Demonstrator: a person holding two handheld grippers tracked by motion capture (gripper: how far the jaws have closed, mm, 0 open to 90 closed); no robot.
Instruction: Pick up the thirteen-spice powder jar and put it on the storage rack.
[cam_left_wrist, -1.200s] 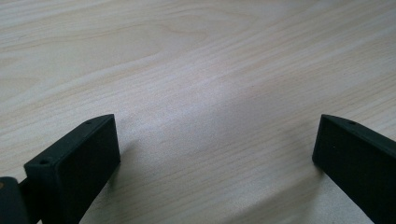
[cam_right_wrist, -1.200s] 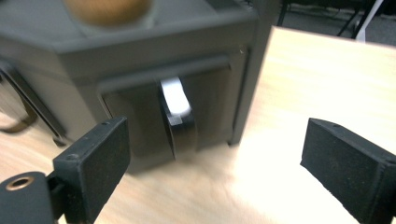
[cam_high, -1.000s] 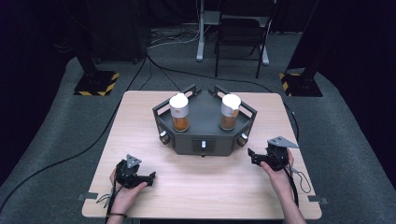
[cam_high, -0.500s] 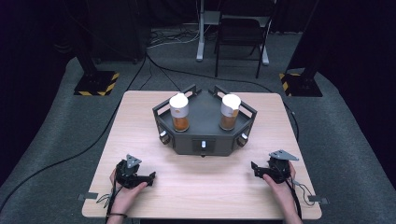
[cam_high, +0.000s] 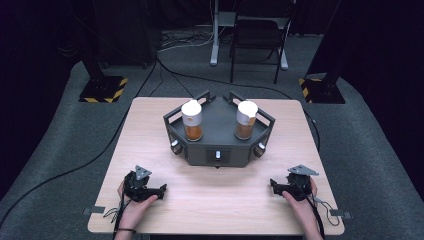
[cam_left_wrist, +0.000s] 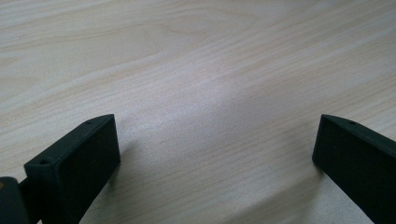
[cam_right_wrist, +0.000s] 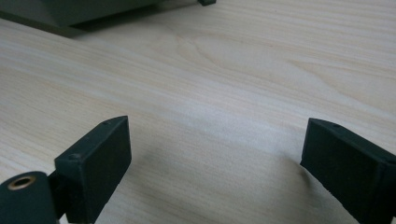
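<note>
A dark grey angular fixture (cam_high: 218, 135) stands mid-table and carries two upright jars of amber stuff with white lids, one on its left (cam_high: 192, 120) and one on its right (cam_high: 246, 119). My left gripper (cam_high: 161, 190) rests low on the wood near the front left, held by a hand, jaws wide open over bare tabletop (cam_left_wrist: 210, 140). My right gripper (cam_high: 273, 184) sits near the front right, pointing left, jaws also wide open with nothing between them (cam_right_wrist: 215, 149). The fixture's base (cam_right_wrist: 88, 11) lies beyond the right gripper, at the top left of its view.
The wooden table (cam_high: 220, 200) has bare wood between both grippers and in front of the fixture. Cables trail off the front corners. Beyond the table stand a chair (cam_high: 257, 37), a stand (cam_high: 216, 30) and two striped floor bases (cam_high: 102, 89).
The right hand has come down and toward the front edge, settling its gripper low over the table. The left gripper has stayed put.
</note>
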